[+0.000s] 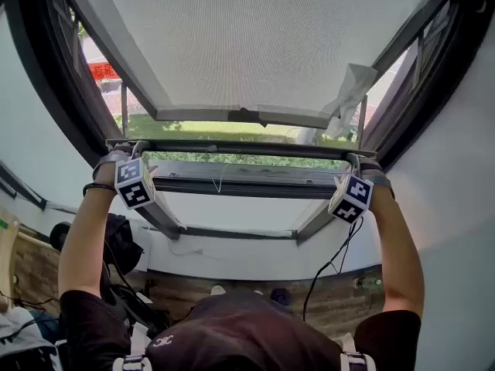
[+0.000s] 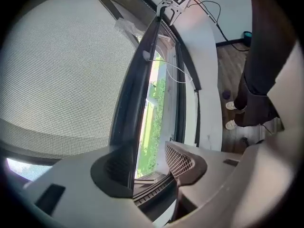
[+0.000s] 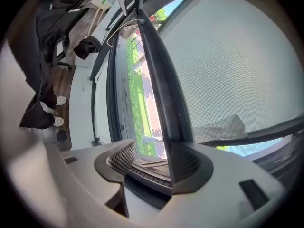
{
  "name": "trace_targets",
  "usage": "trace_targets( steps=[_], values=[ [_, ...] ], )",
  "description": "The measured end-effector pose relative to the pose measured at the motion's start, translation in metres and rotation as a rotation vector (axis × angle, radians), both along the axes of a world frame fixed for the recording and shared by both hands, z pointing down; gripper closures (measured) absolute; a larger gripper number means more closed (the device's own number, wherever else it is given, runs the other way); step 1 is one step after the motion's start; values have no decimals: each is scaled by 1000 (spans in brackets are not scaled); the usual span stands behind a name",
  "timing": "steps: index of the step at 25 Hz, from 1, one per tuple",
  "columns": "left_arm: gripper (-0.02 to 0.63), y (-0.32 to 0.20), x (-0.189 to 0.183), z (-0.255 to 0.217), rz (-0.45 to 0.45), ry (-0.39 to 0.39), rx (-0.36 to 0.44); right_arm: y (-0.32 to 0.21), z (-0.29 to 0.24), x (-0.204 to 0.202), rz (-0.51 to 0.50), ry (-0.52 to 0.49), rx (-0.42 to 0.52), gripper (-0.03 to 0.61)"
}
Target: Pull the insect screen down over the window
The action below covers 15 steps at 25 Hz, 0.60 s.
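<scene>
**A:** Where is the insect screen?

**B:** The insect screen (image 1: 255,45) fills the upper half of the head view. Its dark bottom bar (image 1: 232,147) runs across the middle of the frame, a little above the window's lower rail (image 1: 240,184). A strip of grass (image 1: 247,160) shows between them.

**A:** And the tongs?

**B:** The left gripper (image 1: 126,151) is at the bar's left end and the right gripper (image 1: 357,163) is at its right end. Both have their jaws wide, with the bar between them.

**A:** Clamped?

**B:** No. In the left gripper view the bar lies against the left-hand pad (image 2: 107,175) and the other pad stands clear of it. The right gripper view mirrors that: the bar is against the right-hand pad (image 3: 194,167), with daylight beside the other.
</scene>
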<state>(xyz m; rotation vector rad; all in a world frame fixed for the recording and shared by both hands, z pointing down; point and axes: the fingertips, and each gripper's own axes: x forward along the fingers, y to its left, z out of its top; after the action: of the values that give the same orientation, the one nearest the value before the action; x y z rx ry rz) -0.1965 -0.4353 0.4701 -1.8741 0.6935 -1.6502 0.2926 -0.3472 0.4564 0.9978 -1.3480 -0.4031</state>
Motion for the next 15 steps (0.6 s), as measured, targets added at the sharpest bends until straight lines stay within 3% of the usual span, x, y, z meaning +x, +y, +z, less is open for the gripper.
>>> trace_targets(
  steps=[5, 11, 15],
  values=[
    [416, 2, 0, 49, 0, 0, -56, 3, 39, 0, 10, -3, -52, 339],
    [400, 0, 0, 71, -9, -2, -15, 3, 58, 1, 22, -1, -68, 346],
    [400, 0, -2, 84, -17, -5, -30, 4, 70, 1, 32, -2, -80, 347]
  ],
)
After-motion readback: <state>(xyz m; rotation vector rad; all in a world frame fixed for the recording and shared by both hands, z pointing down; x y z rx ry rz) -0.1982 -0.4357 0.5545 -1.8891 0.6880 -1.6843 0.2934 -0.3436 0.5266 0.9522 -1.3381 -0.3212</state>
